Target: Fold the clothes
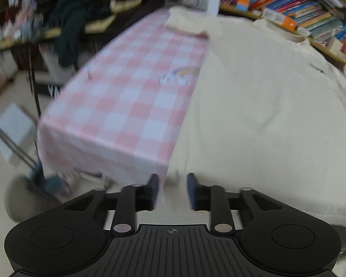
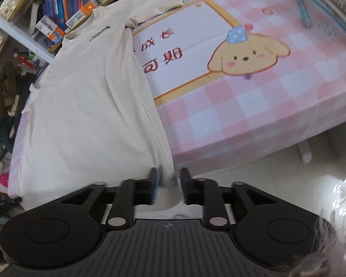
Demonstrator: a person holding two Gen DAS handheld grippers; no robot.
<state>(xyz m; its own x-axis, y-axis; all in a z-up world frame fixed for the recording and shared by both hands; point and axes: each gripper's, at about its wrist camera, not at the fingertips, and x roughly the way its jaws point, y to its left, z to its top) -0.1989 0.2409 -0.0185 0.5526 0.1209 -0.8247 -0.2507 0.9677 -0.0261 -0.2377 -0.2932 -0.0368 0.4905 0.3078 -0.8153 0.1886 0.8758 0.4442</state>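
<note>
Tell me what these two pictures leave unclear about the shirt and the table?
- Left wrist view: the cream shirt and checked tablecloth are smeared by motion blur.
- Right wrist view: the small chest logo is too small to read.
- Both views: the shirt's near hem is hidden behind the left gripper and right gripper.

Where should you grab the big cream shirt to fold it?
Grip the cream long-sleeved shirt at its bottom hem corners, coming from the near table edge. It lies flat with the collar far away, and the hem hangs over the pink checked tablecloth edge, so a gripper can slip around it.
</note>
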